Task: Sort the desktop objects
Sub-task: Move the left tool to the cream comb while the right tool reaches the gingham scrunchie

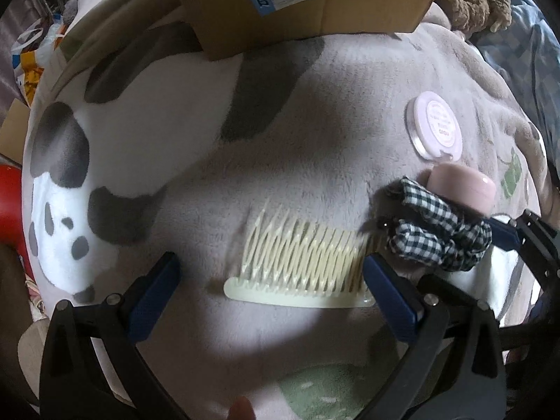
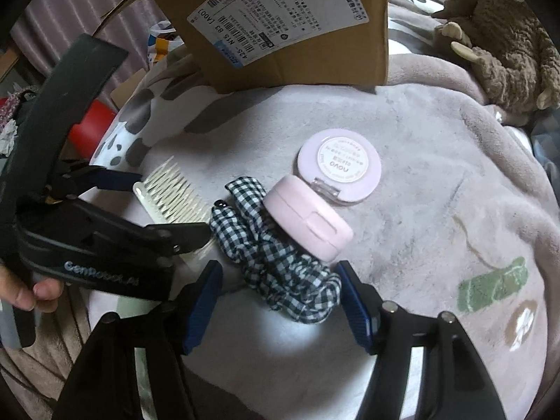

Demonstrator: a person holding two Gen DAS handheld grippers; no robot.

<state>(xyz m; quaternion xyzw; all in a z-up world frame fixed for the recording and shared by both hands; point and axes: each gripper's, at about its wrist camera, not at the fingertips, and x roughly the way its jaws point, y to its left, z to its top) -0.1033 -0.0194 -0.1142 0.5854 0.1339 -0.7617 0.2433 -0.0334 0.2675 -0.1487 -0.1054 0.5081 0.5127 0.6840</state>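
Observation:
A cream comb (image 1: 301, 266) lies on the grey blanket, between the fingers of my open left gripper (image 1: 269, 276); it also shows in the right wrist view (image 2: 171, 196). A black-and-white checked scrunchie (image 2: 276, 259) lies right of the comb, between the fingers of my open right gripper (image 2: 280, 290). A pink rounded case (image 2: 306, 222) rests on the scrunchie. A round lilac compact (image 2: 339, 166) lies just behind. In the left wrist view the scrunchie (image 1: 441, 231), case (image 1: 462, 189) and compact (image 1: 434, 129) sit at the right.
A cardboard box (image 2: 280, 28) with shipping labels stands at the back; it also shows in the left wrist view (image 1: 315, 0). A brown plush toy (image 2: 507, 49) lies at the back right. A panda-print blanket (image 1: 115, 147) covers the left. A red object (image 2: 91, 126) sits beyond the left edge.

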